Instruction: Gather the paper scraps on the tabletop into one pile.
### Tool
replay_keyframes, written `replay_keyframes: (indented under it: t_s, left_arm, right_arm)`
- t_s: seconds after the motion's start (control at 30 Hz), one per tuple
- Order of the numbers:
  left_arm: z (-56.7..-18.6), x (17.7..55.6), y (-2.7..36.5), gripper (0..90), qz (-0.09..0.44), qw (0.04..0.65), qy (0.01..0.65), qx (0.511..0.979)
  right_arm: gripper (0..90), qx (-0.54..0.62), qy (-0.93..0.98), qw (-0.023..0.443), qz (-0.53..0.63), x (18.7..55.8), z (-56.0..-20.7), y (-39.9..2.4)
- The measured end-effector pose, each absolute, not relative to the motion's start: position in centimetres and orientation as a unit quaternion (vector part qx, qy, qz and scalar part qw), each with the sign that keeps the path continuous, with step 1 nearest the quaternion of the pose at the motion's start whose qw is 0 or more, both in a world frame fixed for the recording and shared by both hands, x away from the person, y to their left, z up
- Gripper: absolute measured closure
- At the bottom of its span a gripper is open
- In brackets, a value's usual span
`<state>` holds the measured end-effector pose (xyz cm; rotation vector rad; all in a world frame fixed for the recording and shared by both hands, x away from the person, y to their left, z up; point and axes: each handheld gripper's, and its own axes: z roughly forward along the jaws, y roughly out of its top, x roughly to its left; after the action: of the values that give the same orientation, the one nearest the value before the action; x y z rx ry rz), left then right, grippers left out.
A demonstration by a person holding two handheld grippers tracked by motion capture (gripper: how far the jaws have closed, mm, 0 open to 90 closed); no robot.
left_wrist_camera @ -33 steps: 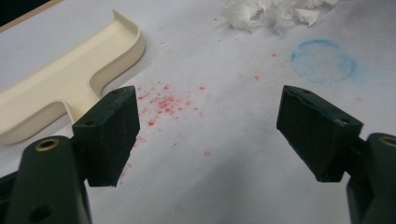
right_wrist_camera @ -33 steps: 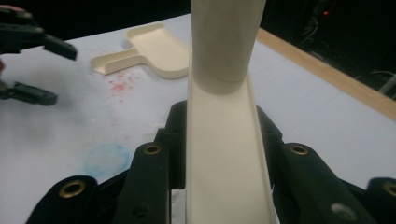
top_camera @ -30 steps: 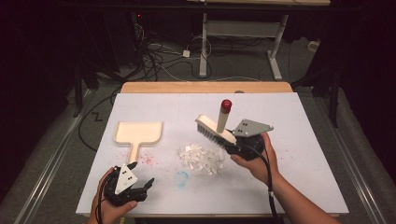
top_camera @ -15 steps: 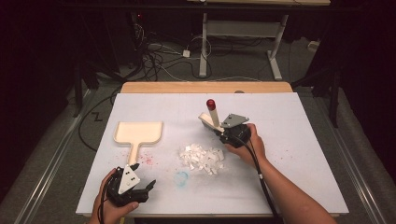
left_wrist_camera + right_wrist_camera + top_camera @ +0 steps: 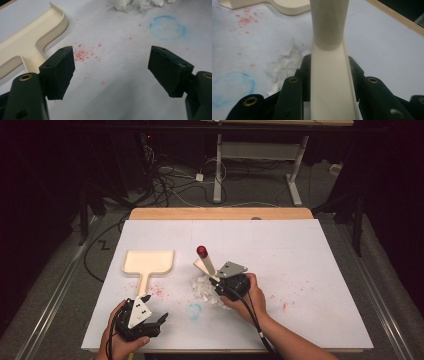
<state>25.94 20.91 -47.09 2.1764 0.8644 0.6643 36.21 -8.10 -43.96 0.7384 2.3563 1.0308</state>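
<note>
High view: right gripper [image 5: 216,281] clamped on the brush [image 5: 206,262] over the paper scraps [image 5: 202,286] mid-table — sweep low toward the dustpan [image 5: 148,262]; left gripper [image 5: 150,322] sits apart near the front edge

2 black jaws spread wide over the white table [image 5: 120,100], cream dustpan [image 5: 27,42], red specks [image 5: 82,53], blue ring [image 5: 167,27], crumpled paper [image 5: 140,5]
</note>
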Motion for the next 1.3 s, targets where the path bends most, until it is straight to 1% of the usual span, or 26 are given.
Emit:
replay_keyframes:
  t_s: [0.13,0.27,0.5,0.73,0.83,0.97,1.07,1.2,1.3]
  left_arm:
    - [-47.2,25.9,20.8,20.9,0.255,0.347,0.332,0.839]
    - [-47.2,25.9,20.9,21.1,0.254,0.346,0.332,0.840]
    - [-47.2,25.8,20.8,21.1,0.254,0.344,0.332,0.841]
    - [-47.3,25.8,20.7,21.2,0.253,0.342,0.330,0.843]
    - [-47.3,25.8,20.7,21.2,0.253,0.340,0.329,0.844]
    - [-47.2,25.8,20.6,21.2,0.258,0.339,0.321,0.846]
    - [-47.2,25.9,20.6,21.2,0.258,0.339,0.320,0.846]
    - [-47.2,25.9,20.4,21.2,0.257,0.338,0.316,0.848]
    - [-47.1,25.9,20.3,21.2,0.257,0.340,0.314,0.848]
  right_arm:
    - [67.6,0.253,0.858,0.236,0.380,36.0,-43.6,-7.4]
    - [67.7,0.258,0.851,0.239,0.389,36.5,-42.8,-8.4]
    - [67.8,0.269,0.837,0.239,0.411,36.5,-40.5,-11.9]
    - [67.8,0.262,0.842,0.236,0.409,34.8,-39.1,-16.7]
    - [67.8,0.260,0.847,0.214,0.411,33.9,-39.2,-19.1]
    - [67.8,0.263,0.853,0.206,0.400,32.3,-39.2,-21.8]
    - [67.8,0.262,0.864,0.188,0.387,31.4,-39.8,-23.5]
    - [67.8,0.261,0.875,0.166,0.371,30.9,-41.0,-24.5]
    - [67.8,0.259,0.879,0.146,0.374,30.8,-41.6,-24.0]
